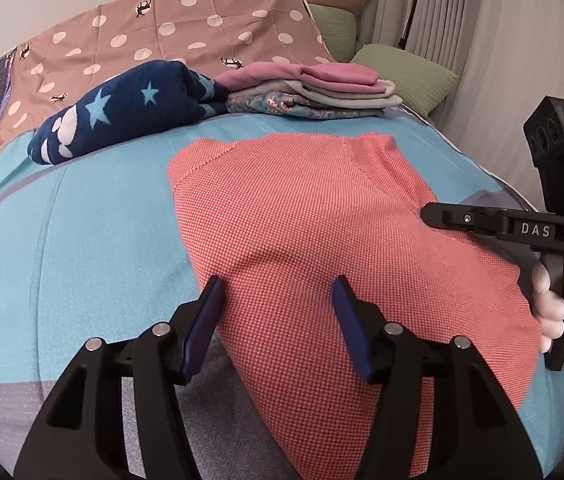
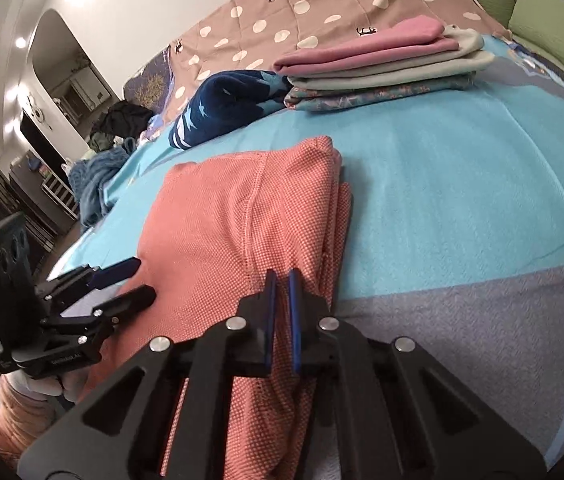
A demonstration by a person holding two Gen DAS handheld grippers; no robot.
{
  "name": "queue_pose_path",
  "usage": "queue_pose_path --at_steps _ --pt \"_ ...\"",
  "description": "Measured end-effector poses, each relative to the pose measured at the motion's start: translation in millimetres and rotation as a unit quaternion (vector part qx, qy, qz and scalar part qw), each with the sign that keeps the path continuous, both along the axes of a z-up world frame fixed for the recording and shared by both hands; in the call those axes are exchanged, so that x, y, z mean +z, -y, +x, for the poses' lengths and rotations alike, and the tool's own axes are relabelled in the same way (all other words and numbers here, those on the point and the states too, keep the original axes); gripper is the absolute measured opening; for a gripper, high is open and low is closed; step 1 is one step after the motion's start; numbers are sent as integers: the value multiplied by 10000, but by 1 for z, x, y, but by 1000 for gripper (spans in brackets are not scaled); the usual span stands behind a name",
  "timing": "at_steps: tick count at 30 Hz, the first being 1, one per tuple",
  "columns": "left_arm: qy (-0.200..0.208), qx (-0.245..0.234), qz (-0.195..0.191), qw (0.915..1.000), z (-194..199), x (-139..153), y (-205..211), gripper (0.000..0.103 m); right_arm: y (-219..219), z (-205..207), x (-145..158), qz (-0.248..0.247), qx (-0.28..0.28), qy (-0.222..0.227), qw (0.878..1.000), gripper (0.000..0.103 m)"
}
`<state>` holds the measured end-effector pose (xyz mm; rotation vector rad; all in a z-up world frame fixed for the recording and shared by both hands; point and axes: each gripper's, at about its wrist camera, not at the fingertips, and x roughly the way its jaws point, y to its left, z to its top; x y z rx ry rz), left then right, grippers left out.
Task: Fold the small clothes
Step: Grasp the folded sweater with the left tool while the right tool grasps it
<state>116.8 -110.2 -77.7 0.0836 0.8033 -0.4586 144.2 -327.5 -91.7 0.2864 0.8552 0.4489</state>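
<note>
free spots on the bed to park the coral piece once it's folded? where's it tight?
Bare turquoise cover between the coral garment and the folded stack; more on the garment's other side, below the navy star blanket. Crowded: the head end, stack and blanket side by side, and over the garment, where the left gripper and right gripper work.

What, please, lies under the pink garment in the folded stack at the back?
Under the pink garment lie a grey folded piece and, lowest, a floral patterned one, resting on the blue blanket. Only their edges show; the rest is covered.
</note>
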Motion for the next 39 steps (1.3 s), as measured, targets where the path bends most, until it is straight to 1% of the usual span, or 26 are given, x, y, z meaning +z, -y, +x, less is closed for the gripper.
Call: queue_pose_path --at_steps 1,3,4,5,7,8,9,11,12,14,15,16,17,18,20,23,26,32,39 --pt "22 6 2 10000 -1 1 0 59 1 -2 0 43 -17 1 10000 5" --pt "82 30 -3 10000 -3 3 -1 60 5 -8 6 80 -92 38 9999 9" --pt "129 51 -24 9999 -6 5 -3 60 7 -13 12 61 -139 105 9998 16" --pt "169 69 -55 9998 -8 8 -5 60 8 -17 17 19 -193 185 9996 29" --pt "241 115 -146 9995 -13 15 -11 60 16 -27 30 -57 -306 406 9987 44" --pt "270 135 -212 9993 -15 18 -15 68 20 -31 32 -59 -313 418 9986 47" --pt "283 161 -278 9991 -16 21 -20 75 26 -34 33 -50 -303 333 9990 49" --pt "133 135 -472 9987 -13 22 -29 80 33 -39 25 14 -244 6 9997 55" --pt "-2 86 -569 9983 -10 19 -32 81 34 -39 21 53 -192 -122 9997 55" --pt "-392 48 -784 9961 -2 6 -36 81 34 -40 9 204 35 -444 9988 55" --pt "-685 -22 -902 9936 4 -4 -34 81 32 -38 3 277 140 -550 9980 55" --pt "-760 -36 -941 9927 7 -7 -33 81 29 -37 -2 355 252 -632 9970 60" --pt "-767 -58 -986 9921 9 -7 -32 81 26 -35 -5 386 323 -621 9968 65" --pt "-777 -89 -1040 9915 10 -6 -32 81 22 -33 -6 383 421 -539 9969 65" --pt "-826 -167 -1166 9896 15 -7 -28 81 16 -25 -7 387 509 -527 9966 65" --pt "-823 -218 -1084 9905 19 -9 -20 81 7 -6 -11 613 756 -629 9933 65" --pt "-841 -237 -1069 9904 22 -10 -15 81 2 6 -13 699 875 -673 9914 65" --pt "-916 -254 -1278 9872 32 -11 -16 81 -2 2 -13 631 951 -548 9920 65" --pt "-890 -315 -1220 9880 37 -12 -11 81 -6 1 -13 486 988 -481 9928 65"
